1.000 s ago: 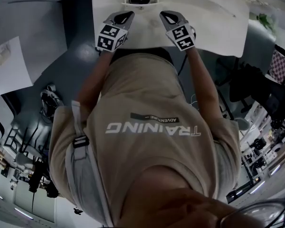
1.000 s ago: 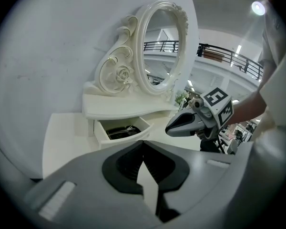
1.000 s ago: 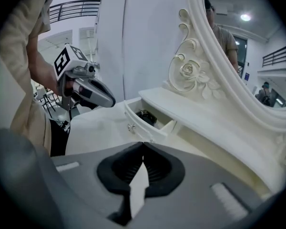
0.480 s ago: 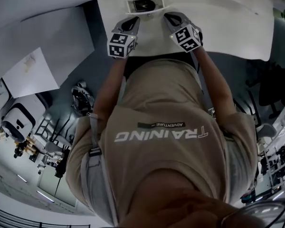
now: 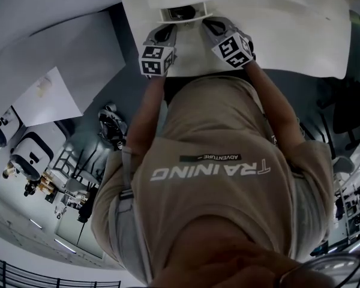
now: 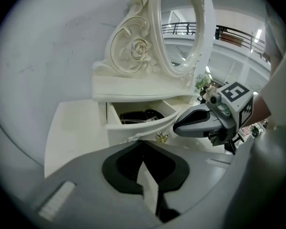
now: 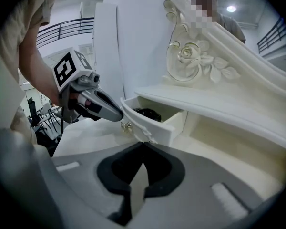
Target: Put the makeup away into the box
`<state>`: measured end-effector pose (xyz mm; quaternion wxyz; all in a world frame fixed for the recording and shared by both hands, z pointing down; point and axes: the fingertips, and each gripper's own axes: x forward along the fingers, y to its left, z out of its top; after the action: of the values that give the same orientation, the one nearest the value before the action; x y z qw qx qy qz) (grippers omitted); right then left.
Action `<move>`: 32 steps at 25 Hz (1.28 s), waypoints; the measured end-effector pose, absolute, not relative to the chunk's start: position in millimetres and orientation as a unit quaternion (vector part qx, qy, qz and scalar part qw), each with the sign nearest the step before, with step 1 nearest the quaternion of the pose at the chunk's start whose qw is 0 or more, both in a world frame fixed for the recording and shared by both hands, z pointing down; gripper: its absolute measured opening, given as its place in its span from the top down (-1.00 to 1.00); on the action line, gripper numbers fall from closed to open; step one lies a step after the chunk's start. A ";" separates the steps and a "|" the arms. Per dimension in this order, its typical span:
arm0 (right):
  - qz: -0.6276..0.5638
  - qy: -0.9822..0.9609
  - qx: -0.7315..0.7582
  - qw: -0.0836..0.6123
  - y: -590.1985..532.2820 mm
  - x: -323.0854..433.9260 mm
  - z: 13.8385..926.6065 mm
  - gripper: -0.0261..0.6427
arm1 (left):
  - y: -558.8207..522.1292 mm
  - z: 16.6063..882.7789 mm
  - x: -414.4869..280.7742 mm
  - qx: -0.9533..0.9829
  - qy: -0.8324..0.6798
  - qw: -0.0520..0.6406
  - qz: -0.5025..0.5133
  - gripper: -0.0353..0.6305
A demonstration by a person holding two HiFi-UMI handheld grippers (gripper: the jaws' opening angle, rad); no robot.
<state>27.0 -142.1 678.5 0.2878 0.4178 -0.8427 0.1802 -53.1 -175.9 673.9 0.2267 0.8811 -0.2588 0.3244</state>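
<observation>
Left gripper [image 6: 143, 143] is closed and empty, right gripper [image 7: 142, 146] too (jaws pressed together), both facing the open drawer [image 6: 133, 126] at the dressing table's [image 6: 71, 132] back edge; dark makeup [image 6: 139, 115] lies inside.

Drawer [image 6: 133, 129] below mirror [image 6: 182, 27], on table [image 6: 69, 130]; dark items [image 6: 139, 115] inside drawer.

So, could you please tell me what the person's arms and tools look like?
The left tool and right tool are alike: grey shells with black lining, each carrying a white cube with black square markers. The person wears a tan short-sleeved T-shirt.
</observation>
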 end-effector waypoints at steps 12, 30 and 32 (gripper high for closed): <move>0.175 -0.849 0.410 0.285 -165.1 32.9 673.0 0.91 | -196.1 671.8 -35.4 0.883 -0.260 0.227 0.319 0.88; 0.195 -0.837 0.447 0.250 -199.5 56.4 682.9 0.91 | -225.3 669.6 -17.0 0.888 -0.298 0.234 0.261 0.88; 0.203 -0.837 0.451 0.235 -204.1 60.6 683.9 0.91 | -228.8 670.3 -12.8 0.888 -0.304 0.235 0.251 0.88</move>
<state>60.6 -204.1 683.9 0.2348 0.4512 -0.8367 0.2030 -12.8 -228.8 670.3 0.2347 0.8885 -0.3044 0.2507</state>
